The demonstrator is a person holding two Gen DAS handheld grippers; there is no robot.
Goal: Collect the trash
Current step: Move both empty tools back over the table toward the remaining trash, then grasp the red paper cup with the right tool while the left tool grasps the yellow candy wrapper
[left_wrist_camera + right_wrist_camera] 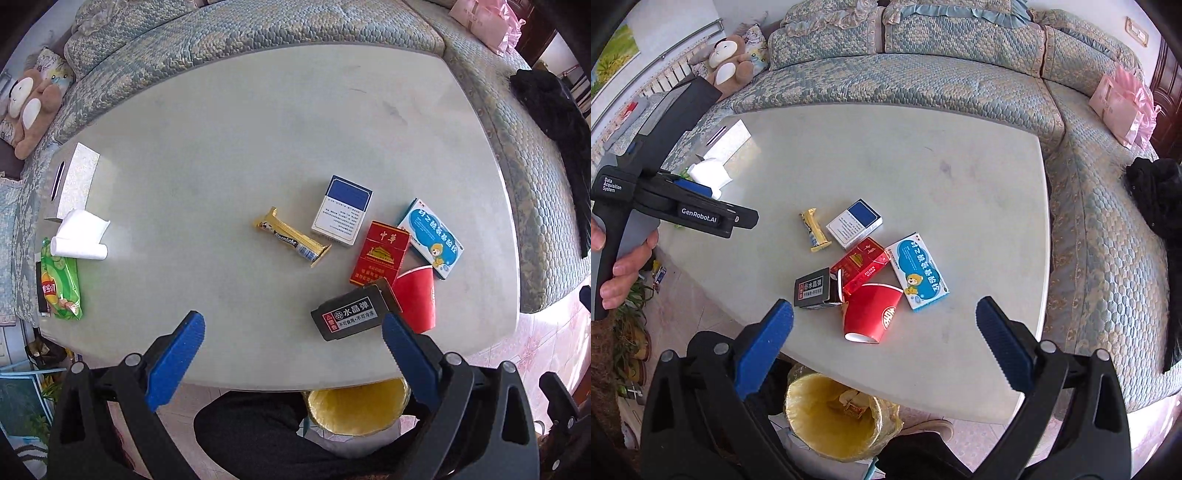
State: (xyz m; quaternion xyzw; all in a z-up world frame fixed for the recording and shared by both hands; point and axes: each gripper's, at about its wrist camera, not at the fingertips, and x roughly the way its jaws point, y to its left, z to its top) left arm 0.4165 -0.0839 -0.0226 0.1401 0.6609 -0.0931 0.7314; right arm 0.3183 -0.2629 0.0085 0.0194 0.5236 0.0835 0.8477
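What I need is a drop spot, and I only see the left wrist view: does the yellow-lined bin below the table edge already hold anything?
Observer: Yes. The right wrist view looks into the bin; a small box lies at its bottom.
Operator: Is the right gripper free?
Observer: The right gripper is open with nothing between its fingers. It is above the red cup.
Operator: How is my own gripper held?
Observer: A bare hand grips the black handle of the left gripper.
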